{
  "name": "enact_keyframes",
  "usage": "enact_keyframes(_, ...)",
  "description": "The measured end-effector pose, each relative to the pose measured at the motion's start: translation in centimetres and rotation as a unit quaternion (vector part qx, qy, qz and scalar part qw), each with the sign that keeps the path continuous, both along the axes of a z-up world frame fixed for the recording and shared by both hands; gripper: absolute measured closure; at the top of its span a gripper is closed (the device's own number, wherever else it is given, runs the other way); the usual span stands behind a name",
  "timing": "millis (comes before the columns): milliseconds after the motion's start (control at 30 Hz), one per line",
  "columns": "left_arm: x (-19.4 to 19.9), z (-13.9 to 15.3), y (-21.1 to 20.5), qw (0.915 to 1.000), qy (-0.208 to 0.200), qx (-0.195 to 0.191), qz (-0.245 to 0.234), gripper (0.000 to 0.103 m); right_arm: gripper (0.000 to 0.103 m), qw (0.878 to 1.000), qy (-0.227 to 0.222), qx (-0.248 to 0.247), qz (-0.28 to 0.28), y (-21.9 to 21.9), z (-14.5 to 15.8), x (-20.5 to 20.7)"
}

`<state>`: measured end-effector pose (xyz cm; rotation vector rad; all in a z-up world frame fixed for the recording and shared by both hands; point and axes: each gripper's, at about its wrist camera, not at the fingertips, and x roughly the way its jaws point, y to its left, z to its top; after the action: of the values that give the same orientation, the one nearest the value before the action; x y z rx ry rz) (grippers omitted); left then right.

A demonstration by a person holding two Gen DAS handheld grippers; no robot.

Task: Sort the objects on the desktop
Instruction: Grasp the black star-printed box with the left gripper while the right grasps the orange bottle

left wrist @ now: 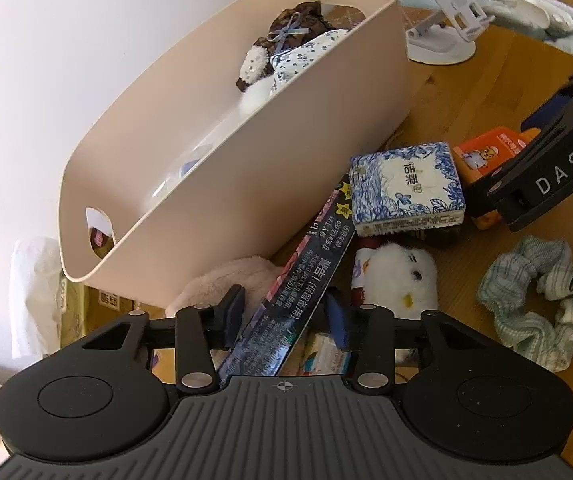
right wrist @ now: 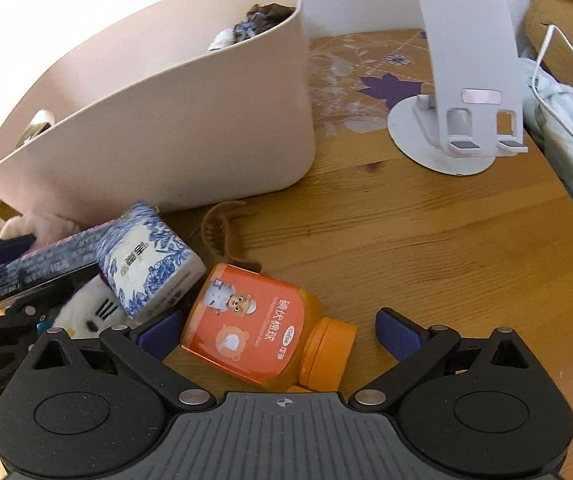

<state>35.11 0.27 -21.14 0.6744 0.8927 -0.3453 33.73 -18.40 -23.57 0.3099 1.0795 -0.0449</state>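
Lying tilted across the pile, the long dark box (left wrist: 302, 288) sits with its near end between the pads of the left gripper (left wrist: 284, 316), its far end running up under the blue-and-white tissue pack (left wrist: 406, 188) beside the cream basket (left wrist: 286, 152). In the left wrist view the pads appear to be at the box's edges, but whether they already press on it cannot be told. A firm, square grip should be confirmed before any lift, since a long box held at one end is likely to swing and slip. It would best be drawn back from under the tissue pack first, so that nothing is toppled, then raised over the basket's rim and lowered inside.

Around the orange bottle (right wrist: 262, 332), which lies on its side on the wooden table (right wrist: 426, 240), the right gripper (right wrist: 282, 332) is held with its jaws wide apart, nothing gripped. The body, not the cap, should be squeezed. Close by lie a white plush toy (left wrist: 398, 276) and a checked scrunchie (left wrist: 538, 300).
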Motion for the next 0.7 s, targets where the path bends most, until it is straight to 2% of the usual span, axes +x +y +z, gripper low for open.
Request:
enact_keyframes(67, 0.0, 0.0, 0.0, 1.0000, 0.004, -0.005, 0.001, 0.061, 0.001, 1.000, 0.003, -0.002, -0.004, 0.0, 0.0, -0.1)
enact_keyframes(167, -0.2, 0.1, 0.0, 0.9999, 0.007, -0.008, -0.003, 0.063, 0.015, 1.000, 0.004, -0.016, 0.002, 0.1, 0.1, -0.2)
enact_keyframes(467, -0.8, 0.9, 0.0, 0.9994, 0.012, -0.026, -0.019, 0.071, 0.015, 1.000, 0.005, -0.016, 0.006, -0.9, 0.1, -1.5)
enact_keyframes(700, -1.9, 2.1, 0.4, 0.9976, 0.019, -0.064, -0.021, 0.077, 0.015, 1.000, -0.016, -0.010, 0.008, -1.4, 1.3, -2.6)
